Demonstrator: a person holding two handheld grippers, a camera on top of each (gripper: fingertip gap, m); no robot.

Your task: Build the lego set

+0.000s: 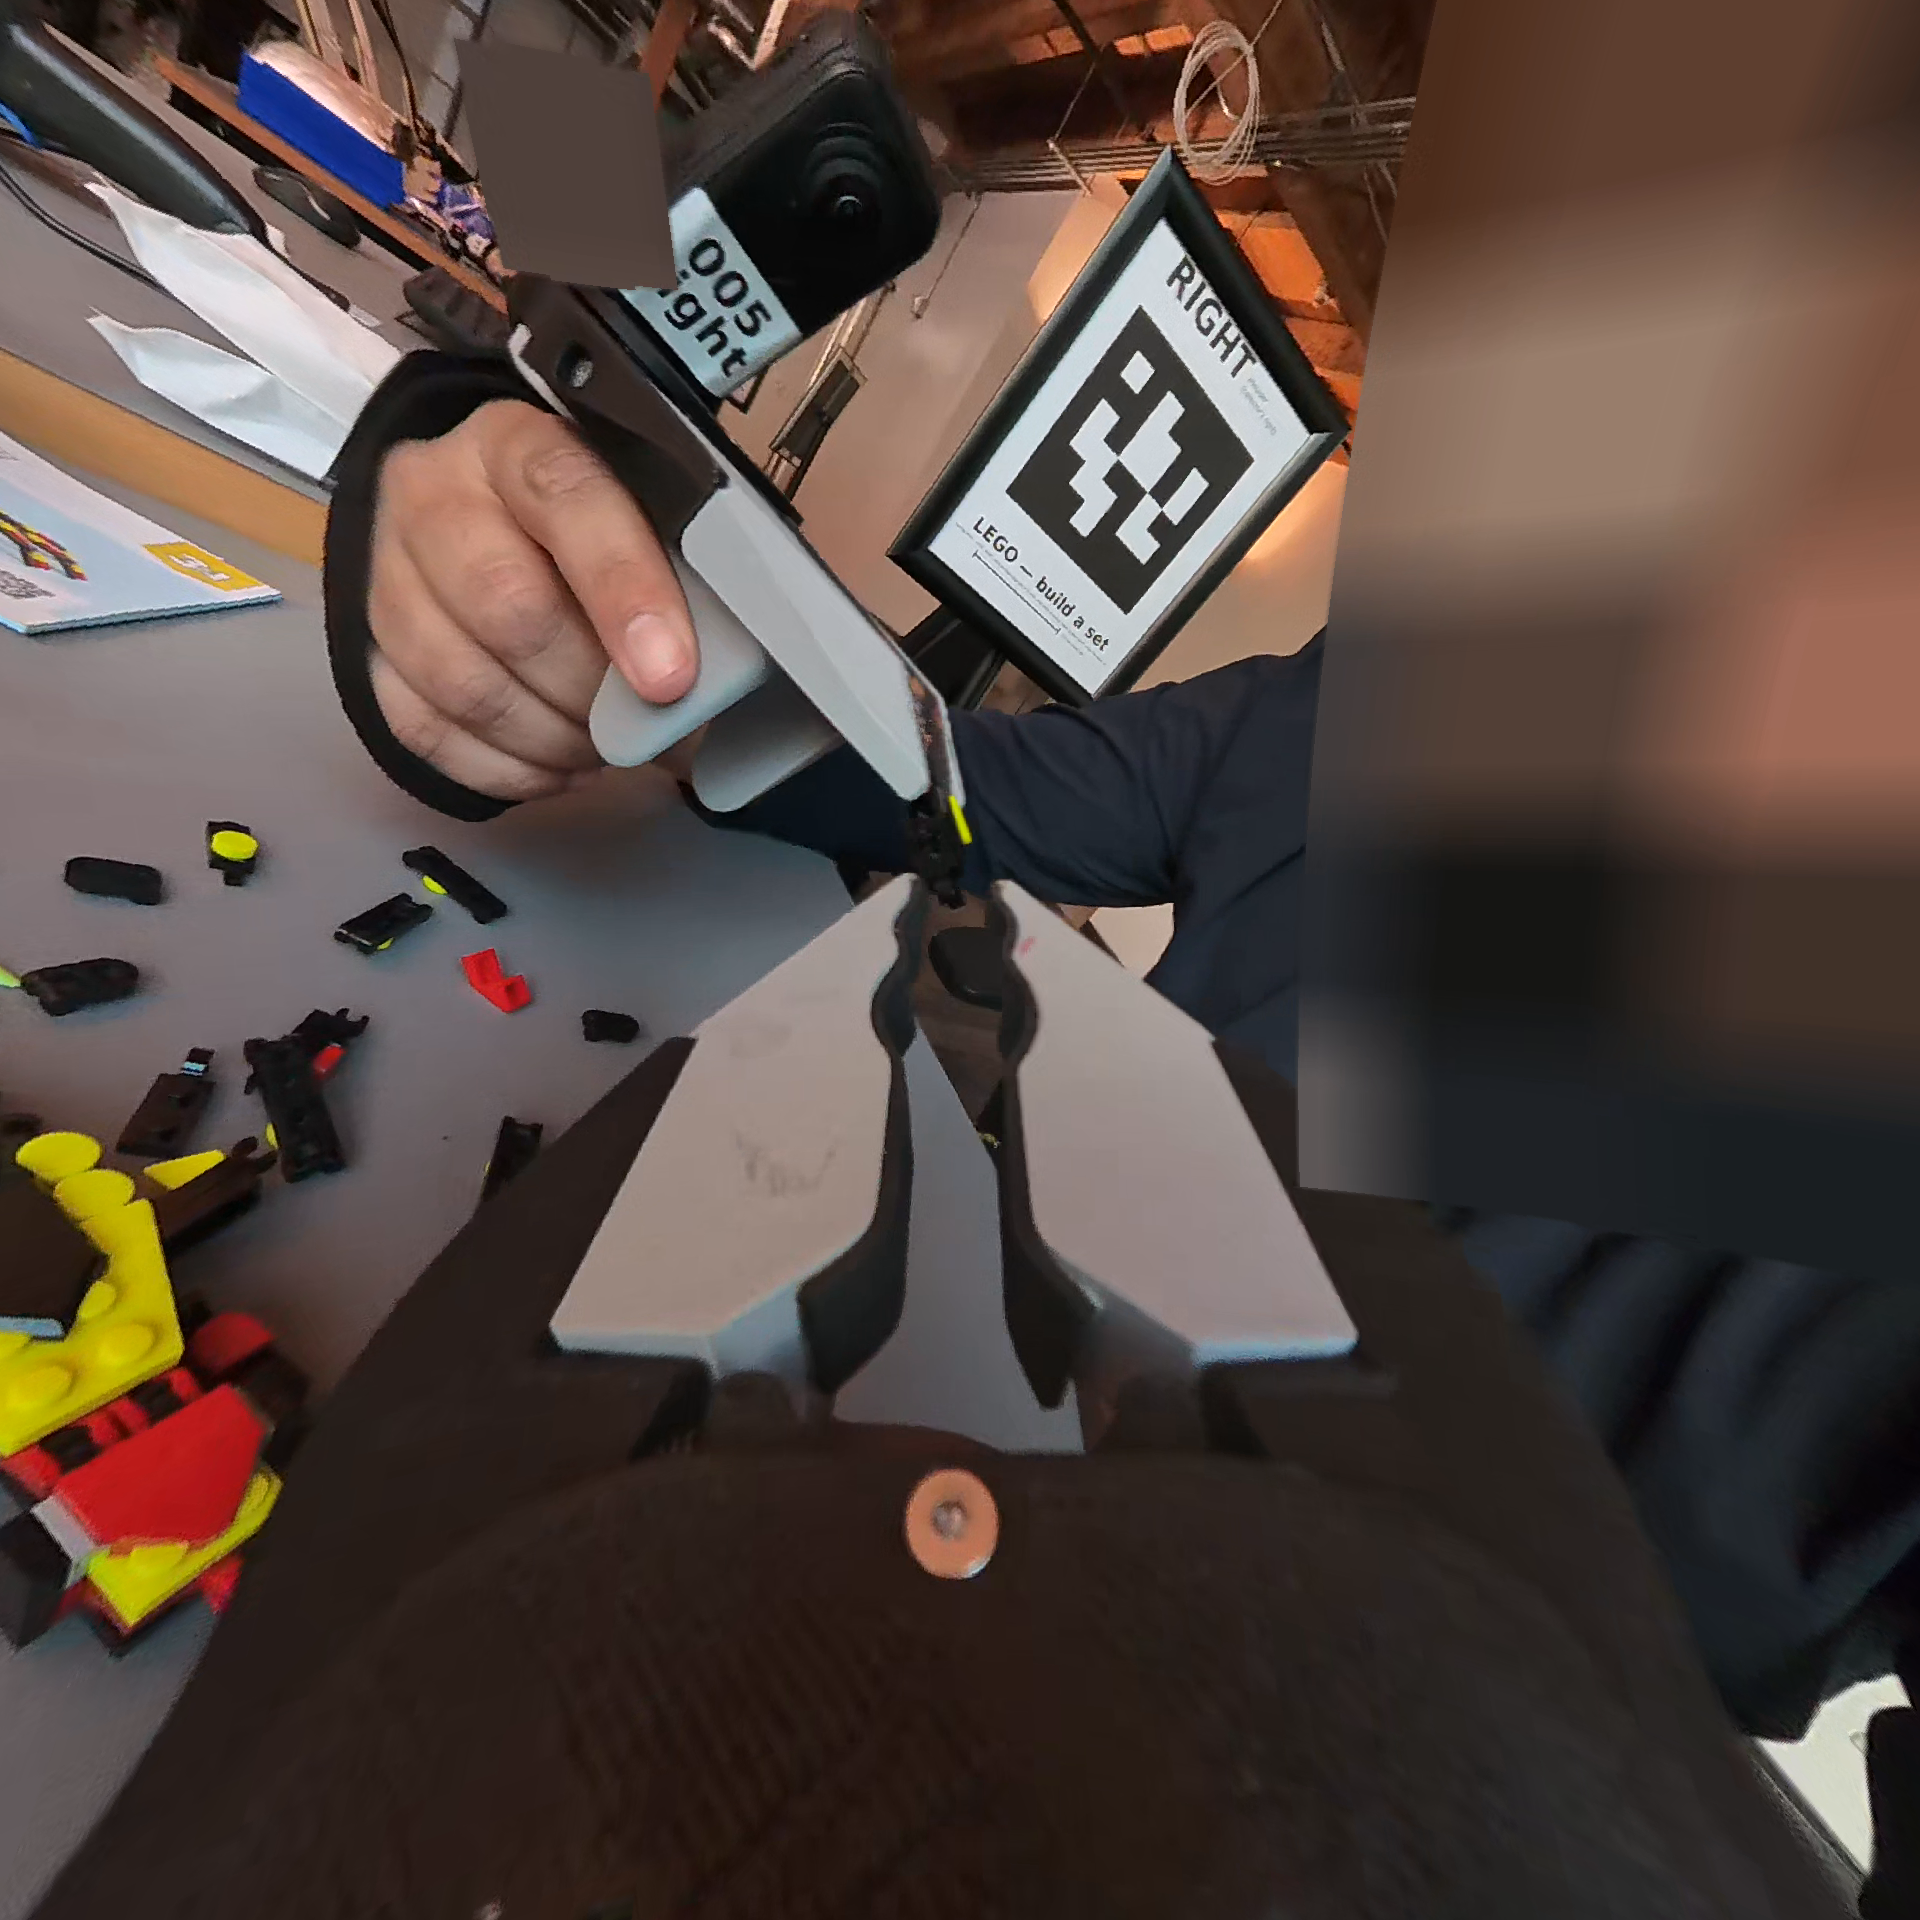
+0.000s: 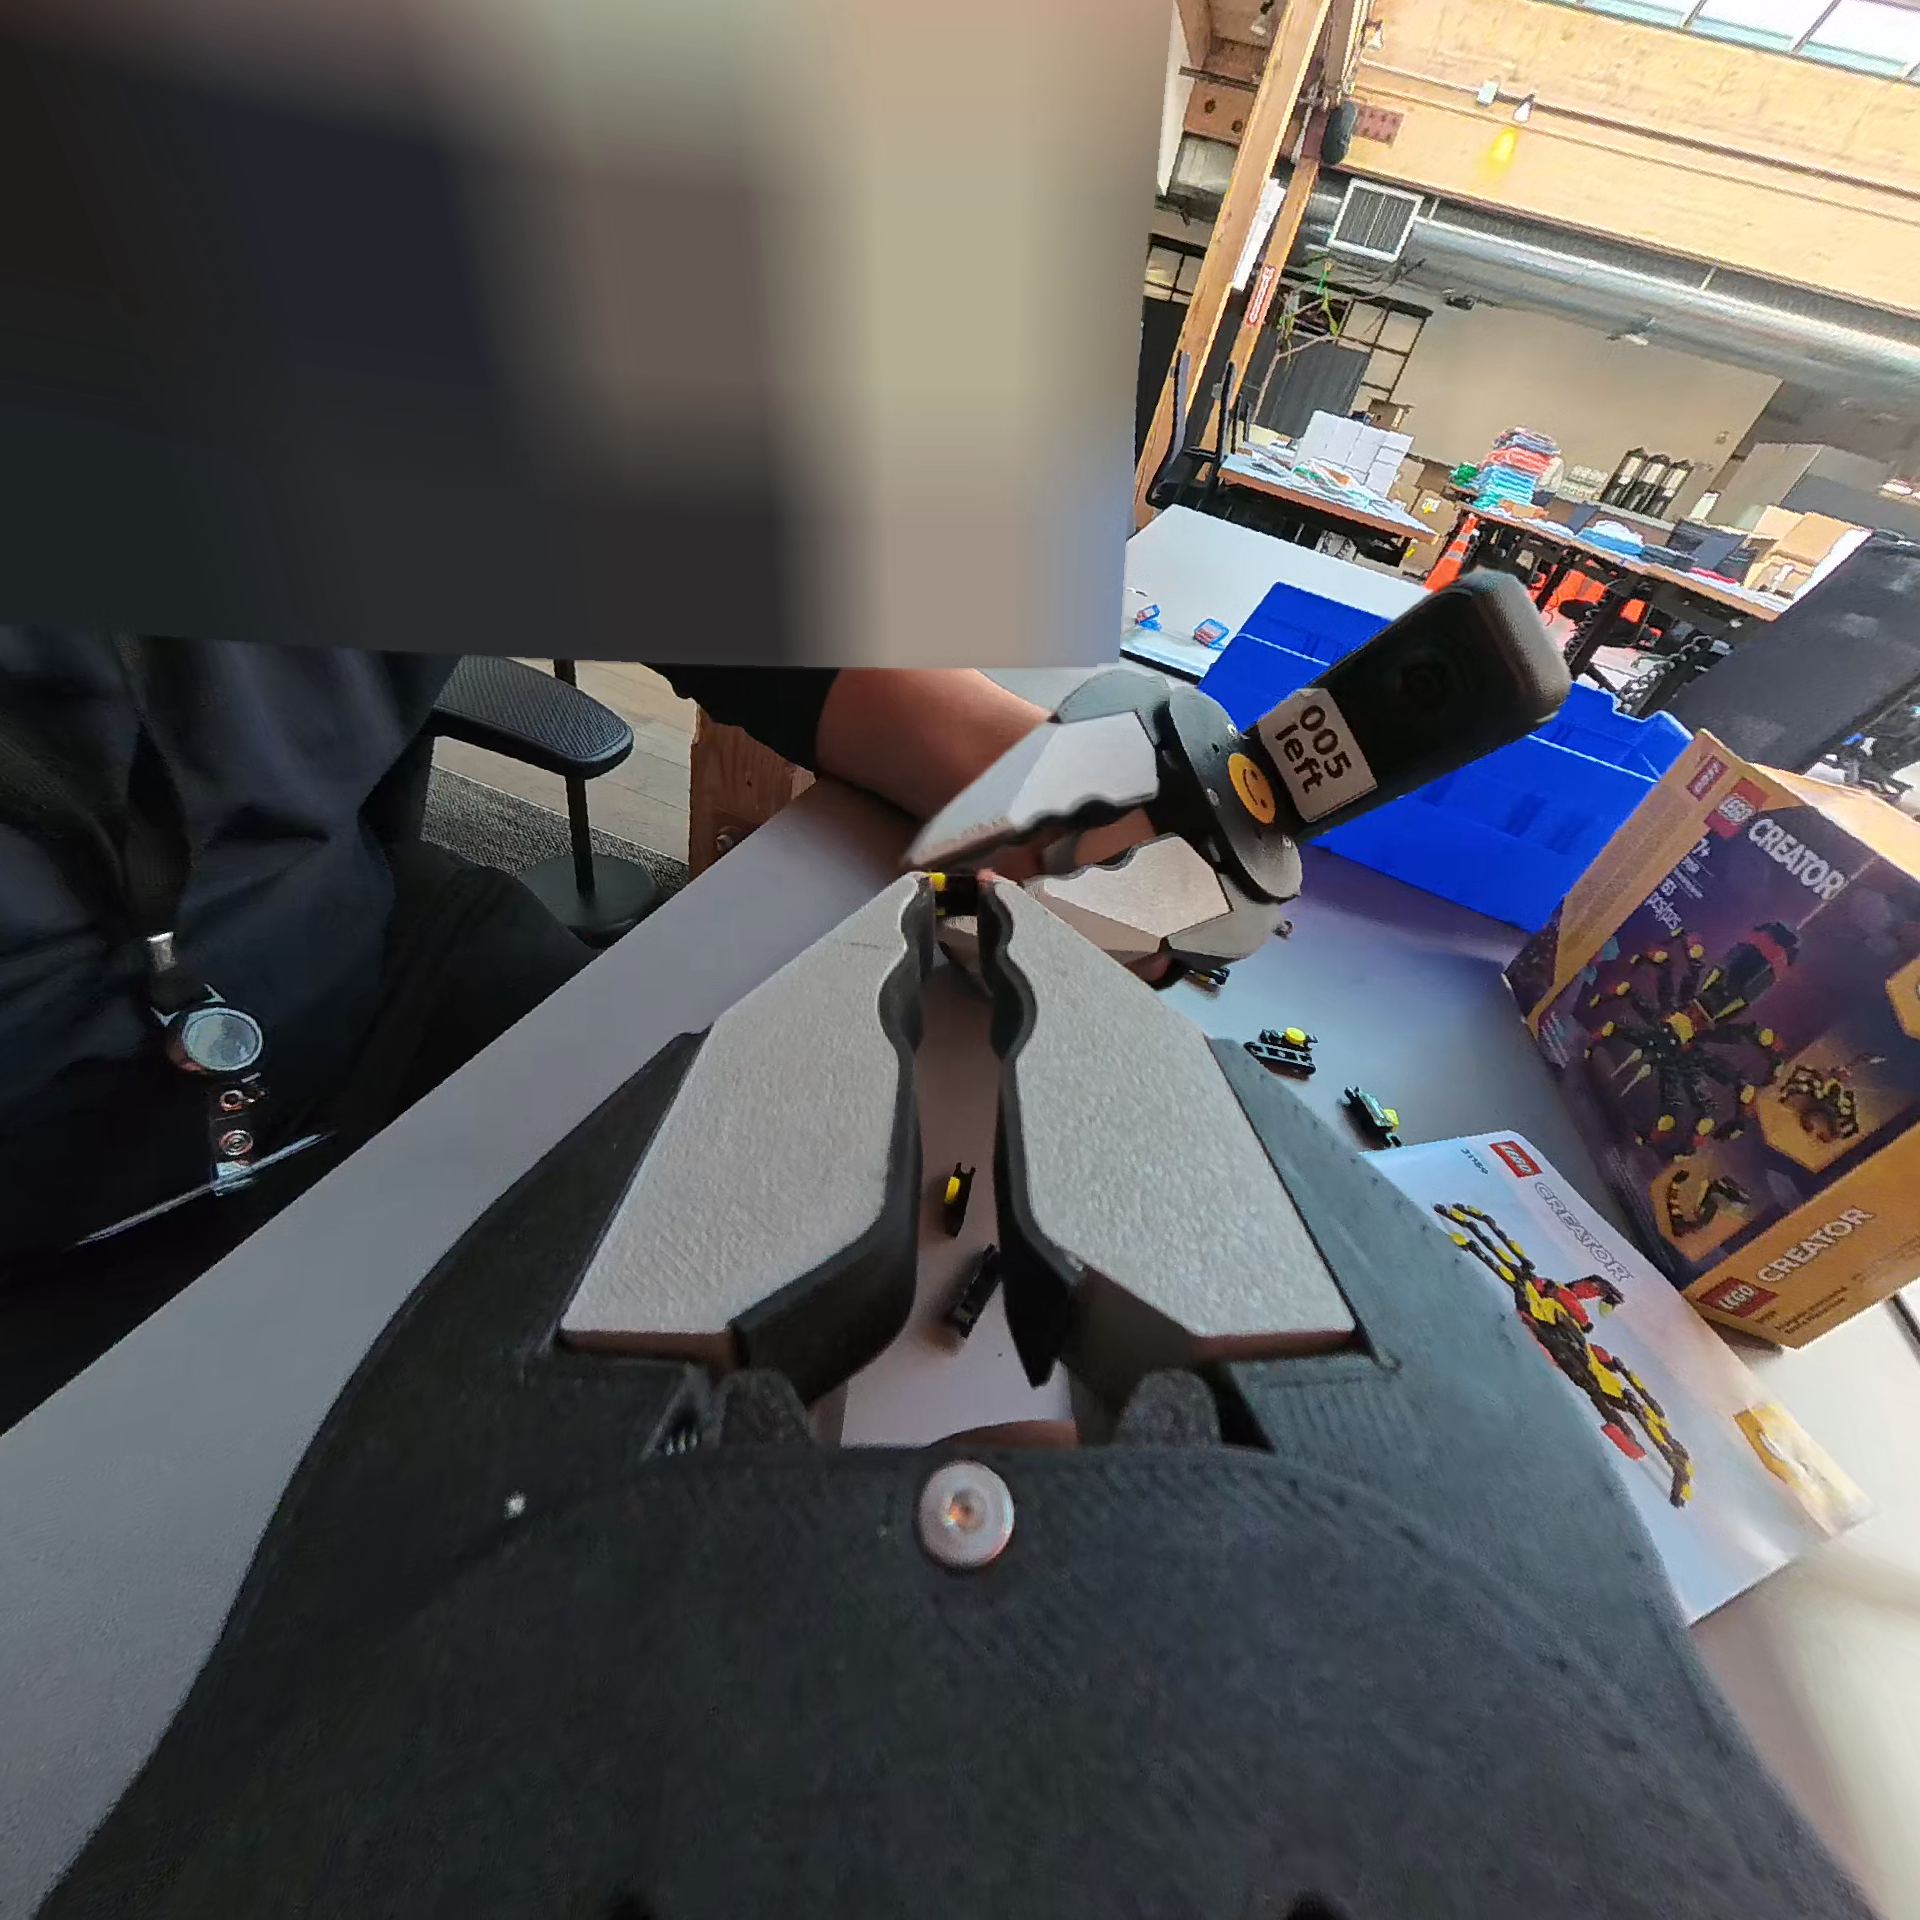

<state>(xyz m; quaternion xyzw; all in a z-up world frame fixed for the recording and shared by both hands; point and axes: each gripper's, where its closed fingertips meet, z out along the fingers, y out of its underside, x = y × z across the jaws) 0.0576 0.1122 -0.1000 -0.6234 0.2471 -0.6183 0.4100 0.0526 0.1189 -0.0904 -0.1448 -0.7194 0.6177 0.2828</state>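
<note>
The fingers [image 2: 790, 1143] are pale grey plastic with a fine, grainy matt texture, edged by wavy black pads that look rubbery. The gripper body [image 2: 935, 1714] is black, ribbed printed plastic, with a shiny metal screw [image 2: 964, 1512] set in it. The table [image 1: 582, 935] is smooth, matt grey. The loose bricks [image 1: 83, 1351] are glossy yellow, red and black plastic. The box [image 2: 1766, 1039] is printed cardboard with a slight sheen; the booklet [image 2: 1621, 1351] is glossy paper. The blue bin [image 2: 1538, 821] is smooth plastic.

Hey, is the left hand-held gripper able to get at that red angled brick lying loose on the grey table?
Probably yes: the red brick lies alone on bare table, nothing over it, beside the left hand-held gripper.
</note>
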